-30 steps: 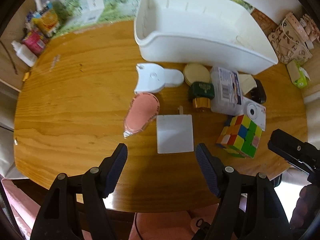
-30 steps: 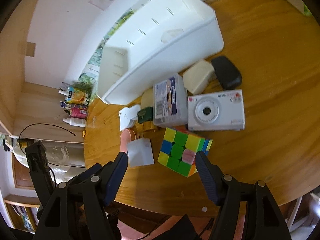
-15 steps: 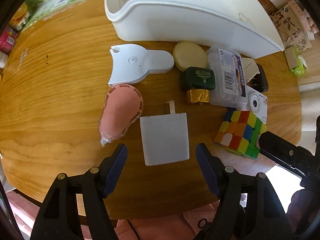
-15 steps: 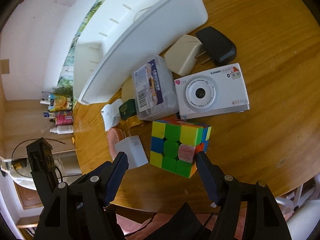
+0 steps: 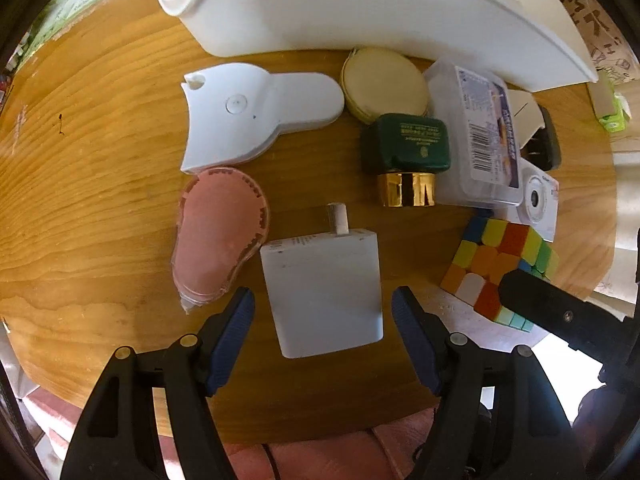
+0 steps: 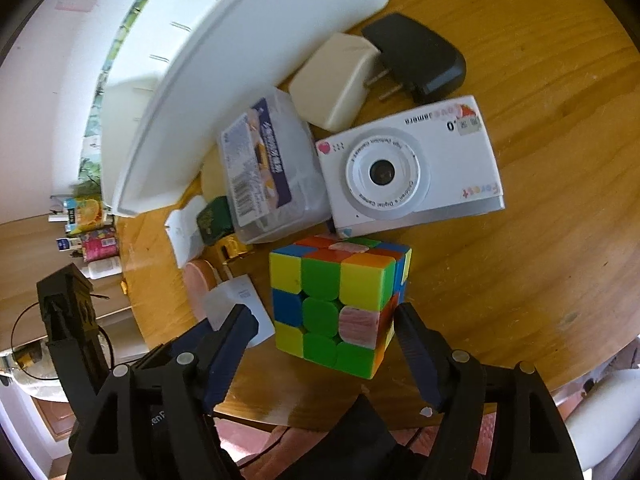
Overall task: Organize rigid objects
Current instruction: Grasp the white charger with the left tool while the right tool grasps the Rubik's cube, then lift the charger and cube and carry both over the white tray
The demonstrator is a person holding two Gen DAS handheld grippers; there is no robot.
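Nothing is lying in the big white plastic tub (image 5: 360,8) yet. The left tongs (image 5: 323,308) are straddling, open, the flat white charger block (image 5: 324,292); the right tongs (image 6: 320,320), just widening, are framing the colourful puzzle cube (image 6: 336,300) on the wooden worktop (image 5: 100,160), gripping nothing.

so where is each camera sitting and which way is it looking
Left wrist: rides the left claw, looking steeply down at the white charger block on the table; its own two fingers show, plus the other claw's black body at right.
Right wrist: rides the right claw, tilted down at the puzzle cube; its fingers show, the left claw at far left.
Shared: the cube, charger block, toy camera, white bin.
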